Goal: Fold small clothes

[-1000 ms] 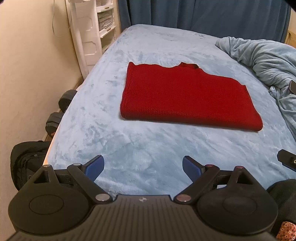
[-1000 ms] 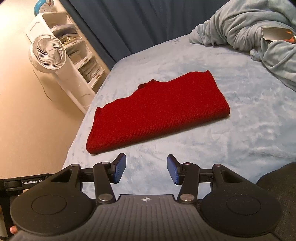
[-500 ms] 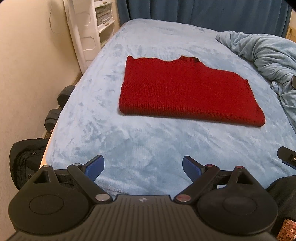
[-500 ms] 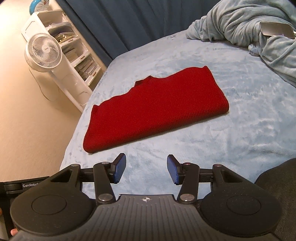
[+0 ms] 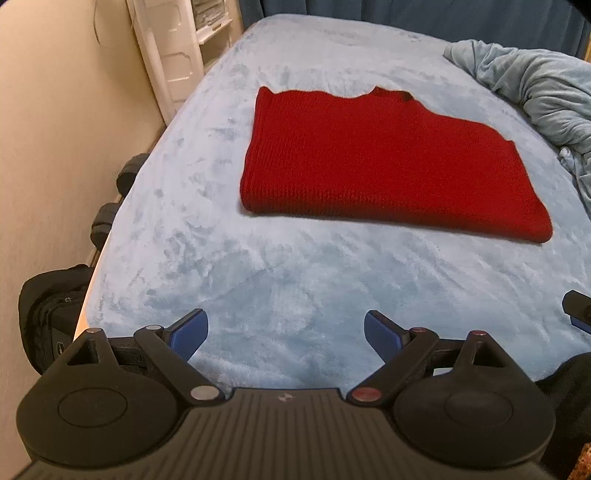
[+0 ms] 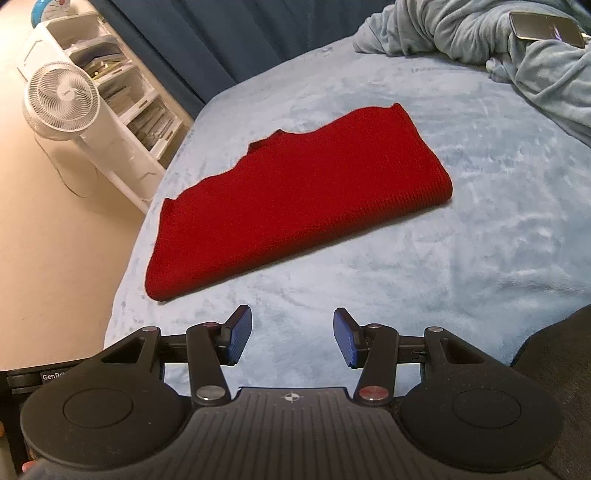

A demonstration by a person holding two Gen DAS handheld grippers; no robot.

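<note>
Left gripper (image 5: 286,334) low over the near edge of the bed (image 5: 295,280), jaws spread wide, nothing between them. Right gripper (image 6: 292,338) also over the near edge, jaws about half apart, empty. Neither touches cloth. Red knit sweater (image 5: 384,162) lies flat mid-bed, folded into a rectangle, neckline on the far edge, well apart from both grippers. Crumpled light-blue blanket (image 6: 517,48) at far right with a phone (image 6: 546,24) on it. White fan (image 6: 61,101) and white shelf unit (image 6: 122,96) left of the bed, dark curtain (image 6: 221,33) behind.

sweater (image 5: 388,162) on bed (image 5: 258,277) | blanket (image 5: 546,92) right (bunched) | shelf (image 5: 173,44) left
</note>
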